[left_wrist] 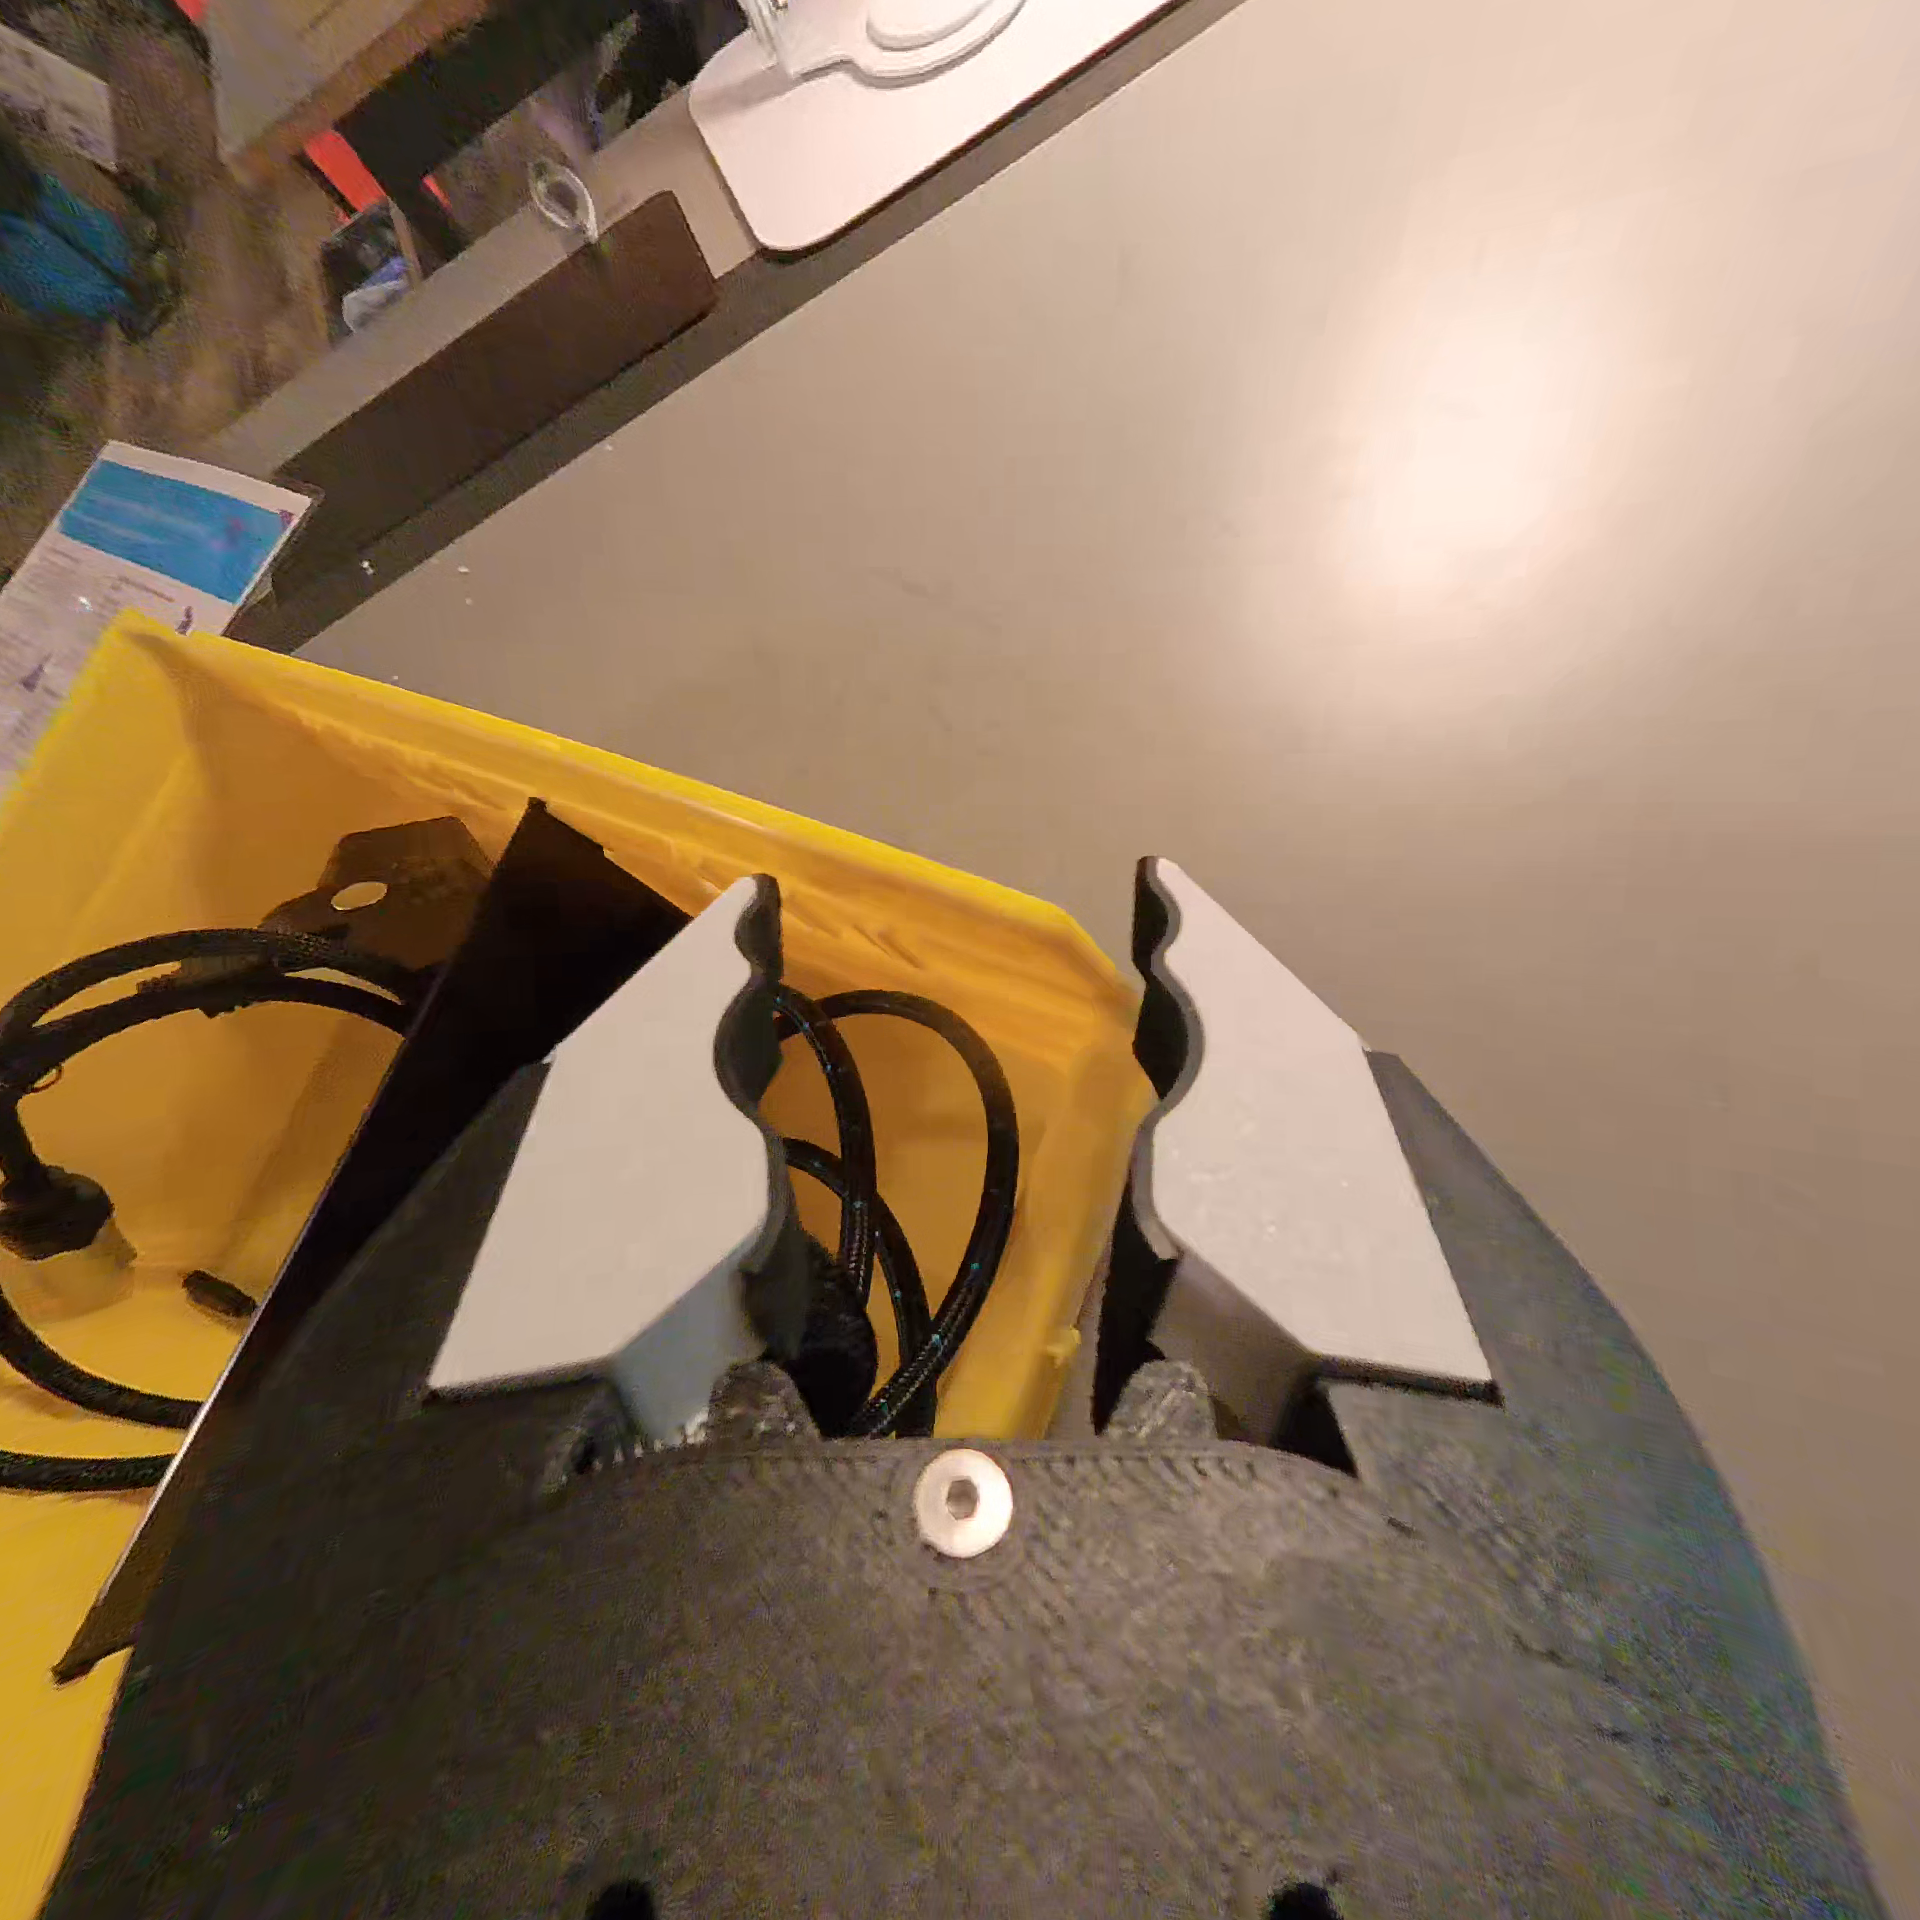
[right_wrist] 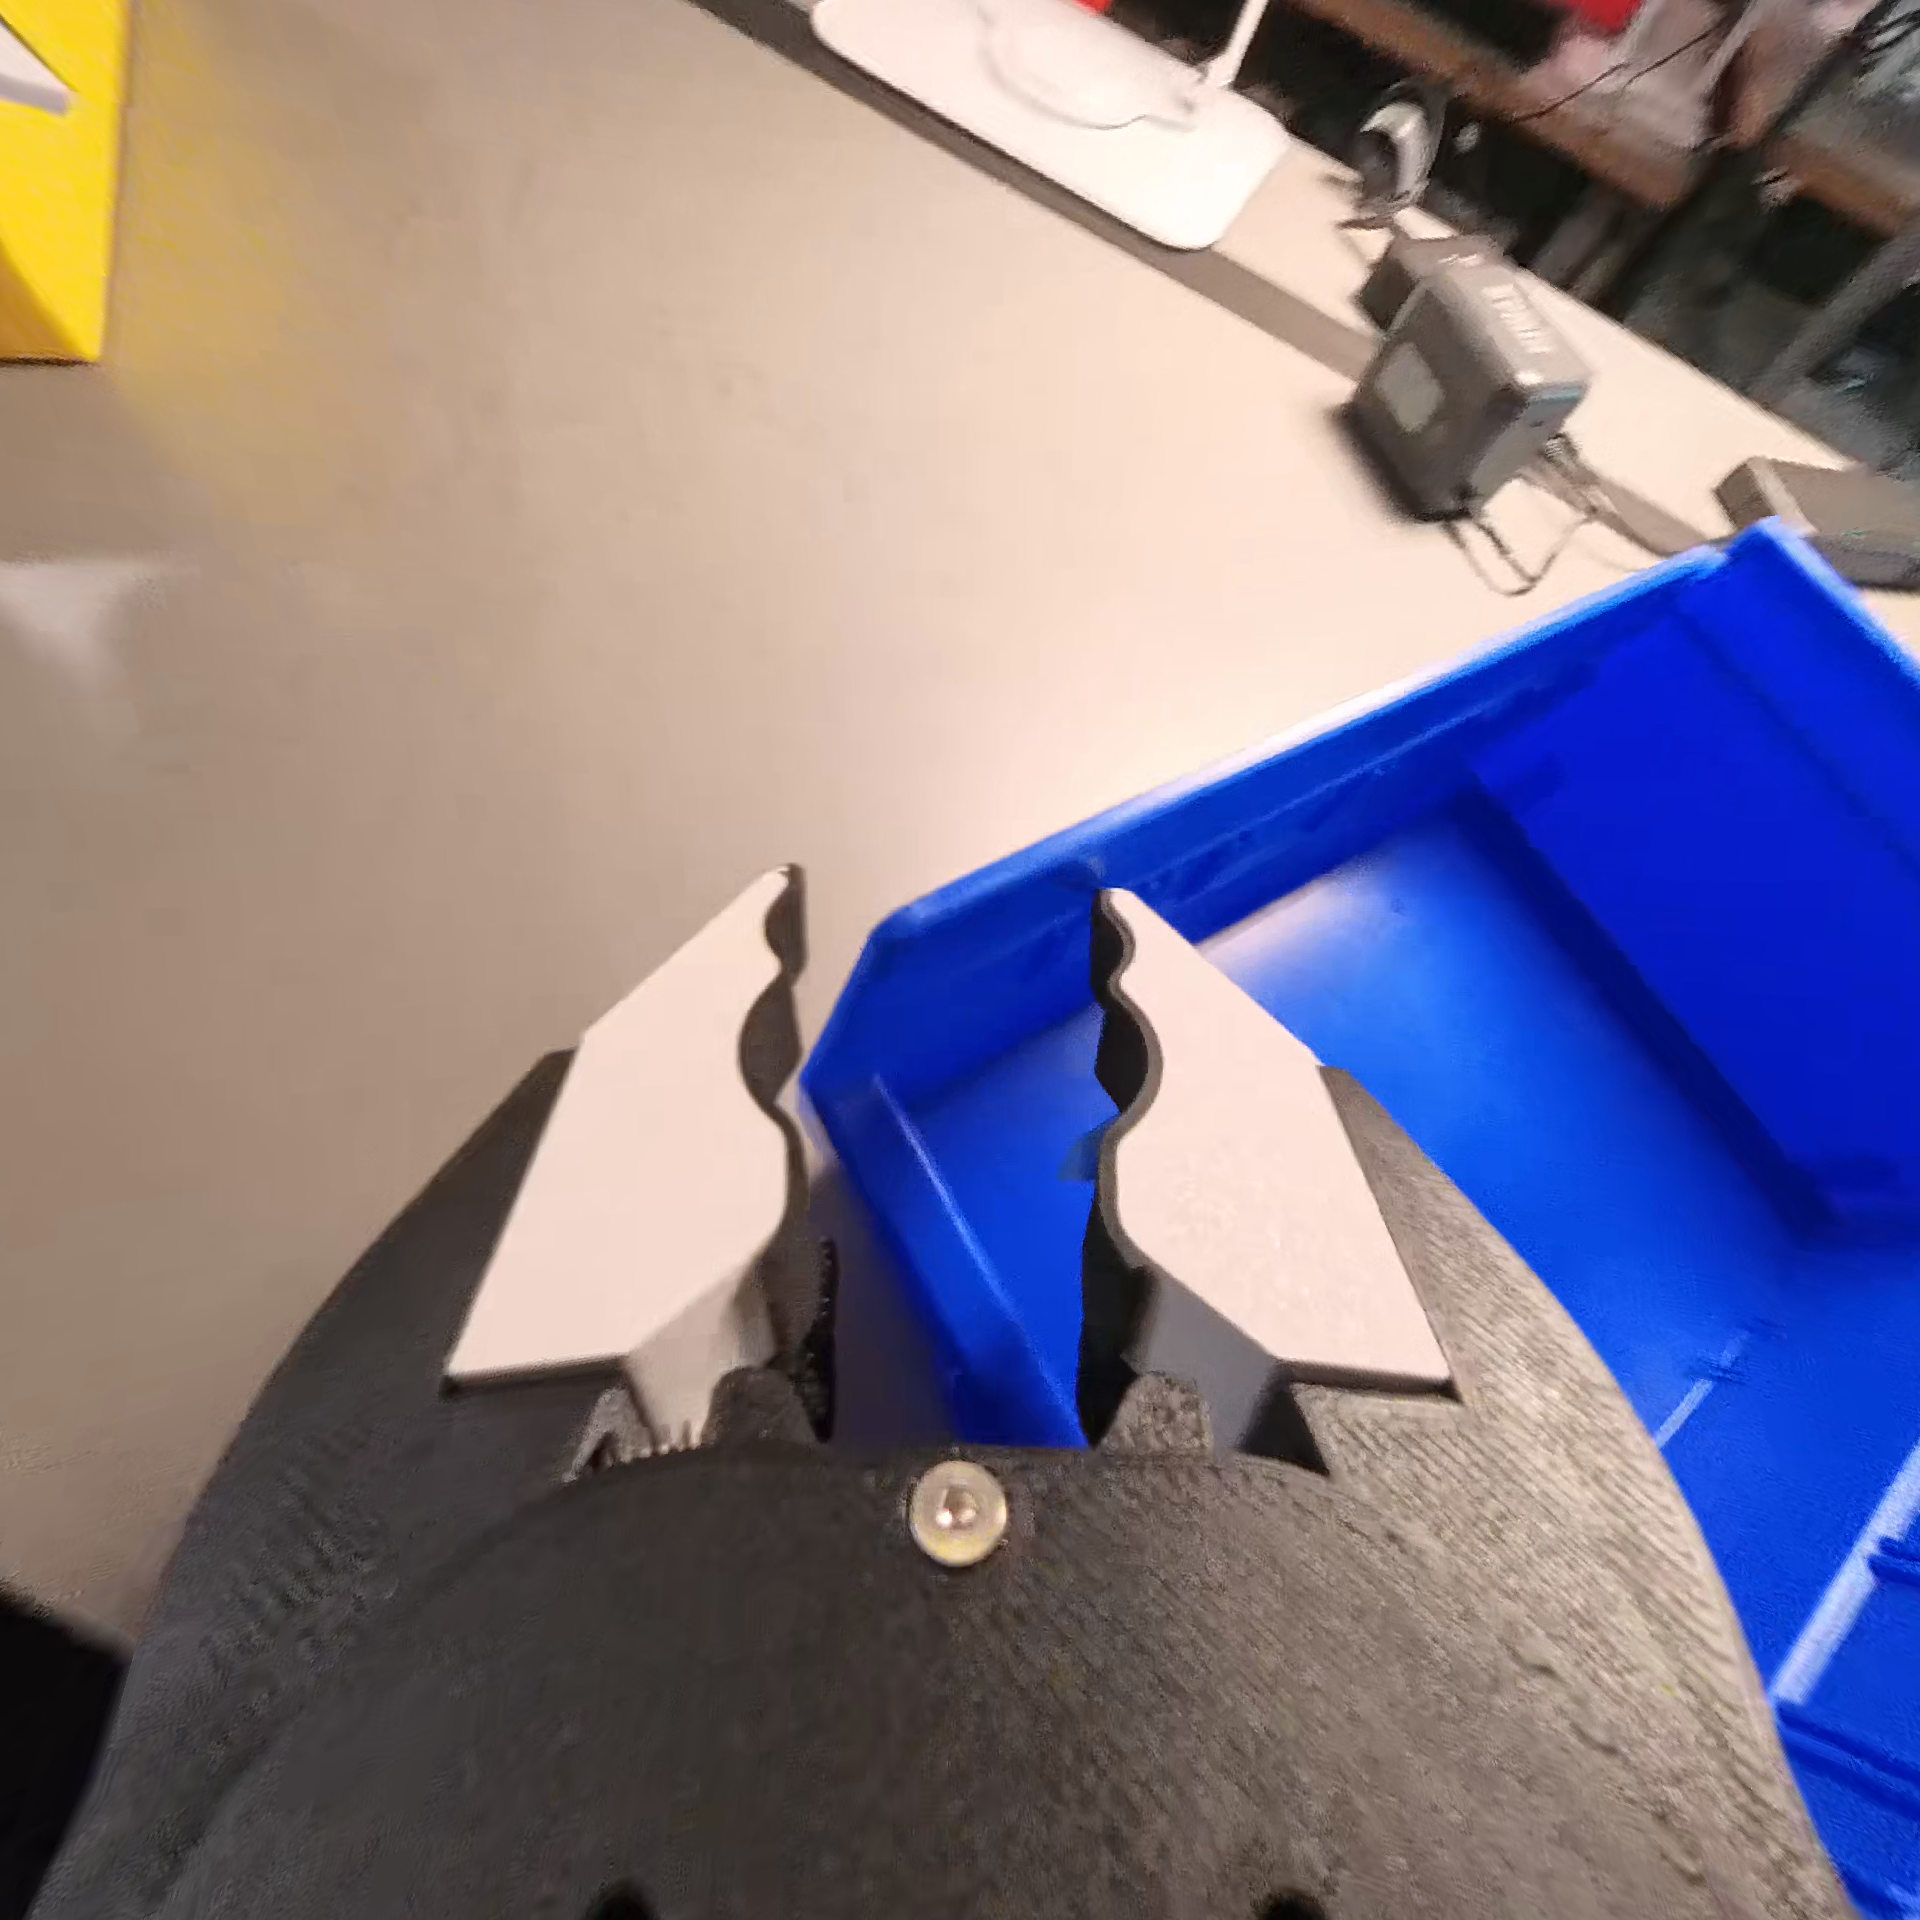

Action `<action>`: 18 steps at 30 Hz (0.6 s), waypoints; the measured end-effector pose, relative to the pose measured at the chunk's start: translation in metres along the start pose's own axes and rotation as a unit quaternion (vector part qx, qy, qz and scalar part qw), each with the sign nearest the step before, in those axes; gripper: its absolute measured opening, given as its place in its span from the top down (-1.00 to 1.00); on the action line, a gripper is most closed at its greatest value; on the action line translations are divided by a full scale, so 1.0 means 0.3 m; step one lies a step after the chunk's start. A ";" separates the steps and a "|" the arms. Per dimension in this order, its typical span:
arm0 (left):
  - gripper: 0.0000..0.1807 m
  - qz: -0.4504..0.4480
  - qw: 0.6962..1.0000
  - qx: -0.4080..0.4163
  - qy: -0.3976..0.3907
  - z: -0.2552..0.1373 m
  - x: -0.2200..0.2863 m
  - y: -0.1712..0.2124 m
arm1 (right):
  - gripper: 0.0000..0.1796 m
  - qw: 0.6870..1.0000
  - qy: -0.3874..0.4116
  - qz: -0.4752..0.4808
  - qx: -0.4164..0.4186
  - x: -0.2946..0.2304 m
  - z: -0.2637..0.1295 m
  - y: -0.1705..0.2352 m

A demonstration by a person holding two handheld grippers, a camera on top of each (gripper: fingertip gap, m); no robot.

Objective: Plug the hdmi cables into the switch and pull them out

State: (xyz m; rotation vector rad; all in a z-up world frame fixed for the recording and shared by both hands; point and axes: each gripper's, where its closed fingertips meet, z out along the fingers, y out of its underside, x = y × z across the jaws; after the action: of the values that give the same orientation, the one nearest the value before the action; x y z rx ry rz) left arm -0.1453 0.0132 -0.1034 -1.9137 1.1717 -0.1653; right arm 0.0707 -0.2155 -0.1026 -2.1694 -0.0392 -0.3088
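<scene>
My left gripper (left_wrist: 956, 904) hangs over the near corner of a yellow plastic bin (left_wrist: 935, 883), its two grey fingers spread wide and holding nothing. One grey finger (left_wrist: 644, 1122) sits above the inside of the bin, the other above the bin's corner and the pale grey table (left_wrist: 1351, 520) beside it. Neither finger touches anything that I can see.

Inside the yellow bin lie the black braided HDMI cables (left_wrist: 935, 1122), looped loosely; one loop shows between my fingers, and more coils (left_wrist: 187, 987) lie on the other side of a flat black panel (left_wrist: 499, 1039) that stands tilted across the bin. A black plug end (left_wrist: 62, 1216) rests on the bin floor at the far left. A dark bracket-like part (left_wrist: 395, 894) leans against the bin's back wall; I cannot tell whether it is the switch.

My right gripper (right_wrist: 945, 894) is also spread wide and holds nothing. It hovers over the corner of a blue plastic bin (right_wrist: 1351, 810): one finger (right_wrist: 665, 1143) lies outside the blue wall over the table, the other finger (right_wrist: 1226, 1174) over the bin's inside, so the corner wall stands between them. Whether the fingers touch that wall I cannot tell. The part of the blue bin that I see holds nothing. This view is blurred.
</scene>
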 end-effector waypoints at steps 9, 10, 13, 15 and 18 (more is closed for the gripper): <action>0.74 -0.010 1.000 -0.005 -0.021 -0.206 -0.108 0.219 | 0.64 0.999 0.005 -0.049 -0.010 0.100 -0.162 0.151; 0.77 -0.028 0.999 -0.001 -0.029 -0.226 -0.131 0.242 | 0.66 0.999 0.023 -0.042 -0.010 0.120 -0.176 0.161; 0.45 -0.071 0.997 0.024 -0.037 -0.228 -0.154 0.252 | 0.47 0.998 0.059 -0.020 0.006 0.140 -0.165 0.167; 0.43 -0.069 0.995 0.036 -0.070 -0.198 -0.175 0.244 | 0.54 0.995 0.102 -0.018 0.015 0.168 -0.129 0.157; 0.66 -0.057 0.989 0.058 -0.127 -0.178 -0.225 0.242 | 0.66 0.987 0.159 -0.004 0.020 0.237 -0.097 0.150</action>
State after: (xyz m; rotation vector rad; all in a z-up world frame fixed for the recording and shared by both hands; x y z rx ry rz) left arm -0.2576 0.0202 -0.1024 -1.8376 0.8651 -0.0488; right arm 0.1400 -0.2715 -0.1060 -2.0567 0.1241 -0.6499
